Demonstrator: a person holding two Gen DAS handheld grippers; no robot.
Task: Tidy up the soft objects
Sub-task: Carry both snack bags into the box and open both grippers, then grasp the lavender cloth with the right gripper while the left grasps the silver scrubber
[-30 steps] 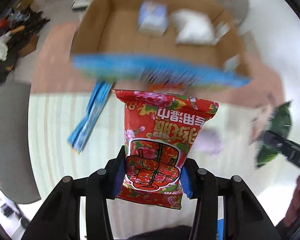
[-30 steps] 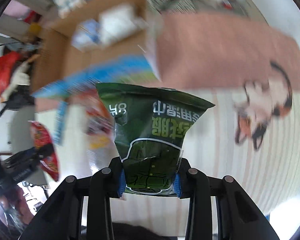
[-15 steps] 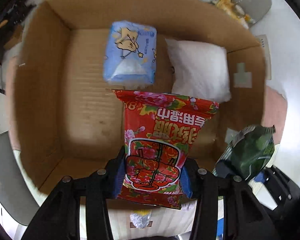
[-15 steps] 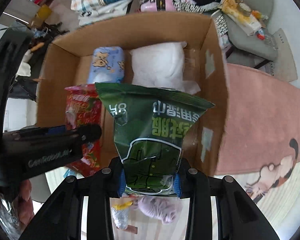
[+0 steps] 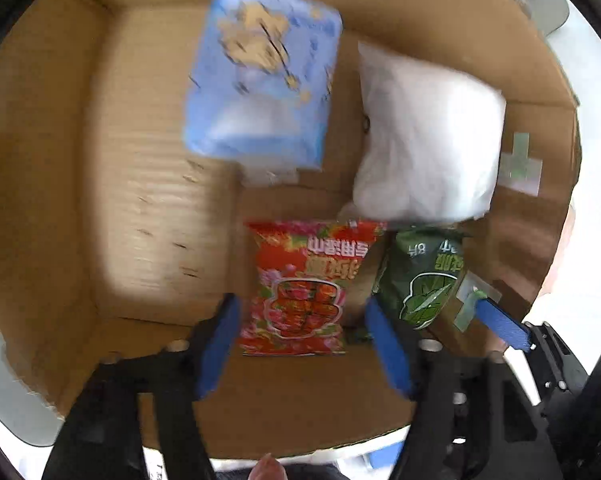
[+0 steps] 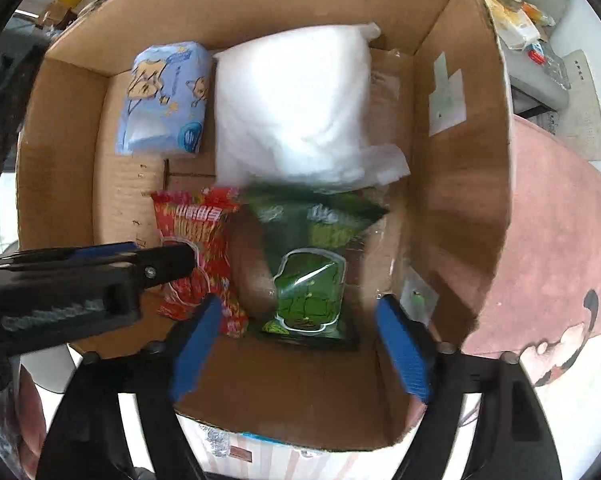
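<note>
Inside the cardboard box (image 6: 460,184), a blue tissue pack (image 6: 162,100) lies far left, a white pillow (image 6: 296,108) beside it. Nearer, a red packet (image 5: 304,284) and green packet (image 6: 312,268) lie side by side. The left gripper (image 5: 304,344) and right gripper (image 6: 296,344) hover with fingers apart, empty; a pink rug (image 6: 556,248) lies right of the box.

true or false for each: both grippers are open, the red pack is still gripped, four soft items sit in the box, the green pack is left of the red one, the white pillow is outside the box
1. Both grippers are open. True: left gripper and right gripper have spread jaws holding nothing.
2. The red pack is gripped. False: it lies free in the cardboard box.
3. Four soft items are in the box. True: red pack, green pack, blue pack, white pillow.
4. The green pack is left of the red one. False: right.
5. The pillow is outside the box. False: inside.
</note>
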